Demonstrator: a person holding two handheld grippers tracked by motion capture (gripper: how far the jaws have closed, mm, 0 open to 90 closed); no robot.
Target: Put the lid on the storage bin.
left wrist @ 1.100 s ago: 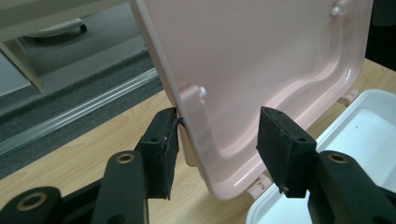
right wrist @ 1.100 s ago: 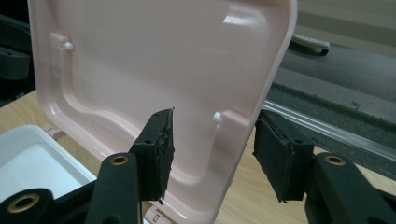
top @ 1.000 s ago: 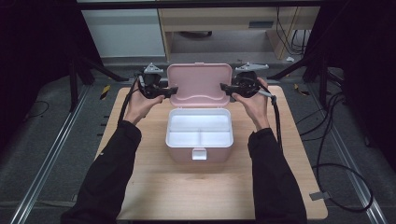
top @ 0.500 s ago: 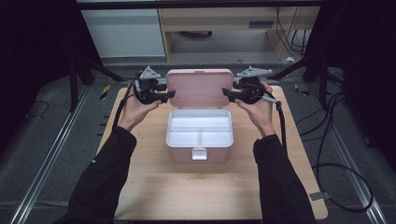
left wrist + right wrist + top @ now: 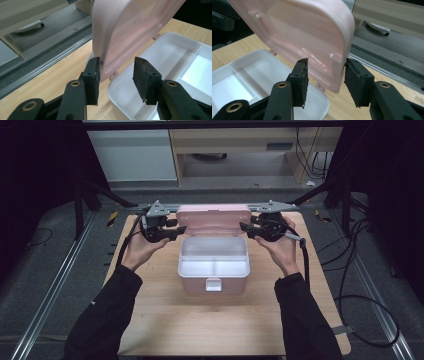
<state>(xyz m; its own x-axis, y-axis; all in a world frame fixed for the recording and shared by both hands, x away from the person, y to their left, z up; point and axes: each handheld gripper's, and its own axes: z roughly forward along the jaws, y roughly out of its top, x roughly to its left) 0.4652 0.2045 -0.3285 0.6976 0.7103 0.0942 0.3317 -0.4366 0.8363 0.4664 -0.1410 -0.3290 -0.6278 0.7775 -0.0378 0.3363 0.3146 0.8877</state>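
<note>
The white box (image 5: pixel 214 262) sat at the middle of the bench (image 5: pixel 165 320), latch tab (image 5: pixel 213 284) toward you, so that both compartments faced up and both arms could reach the hinge side evenly. Behind it, the pink lid (image 5: pixel 214 218) stood raised on its rear hinge, tilted back from the tray.

You held the left hand-held gripper (image 5: pixel 176 229) at the lid's left edge. In the left gripper view its jaws straddled that edge (image 5: pixel 105 57): the outer pad (image 5: pixel 93 75) lay against the lid's back face, and the inner pad (image 5: pixel 143 77) stood clear, so nothing was clamped. The jaws had just been closing, with the lid wall between them.

You held the right hand-held gripper (image 5: pixel 246 228) at the opposite edge for a symmetrical hold, which would likely keep the lid from twisting on its hinge. In the right gripper view its jaws bracketed the rim (image 5: pixel 342 62) at a half-wide setting; contact on either pad cannot be told. These jaws had also just been closing around the lid.
</note>
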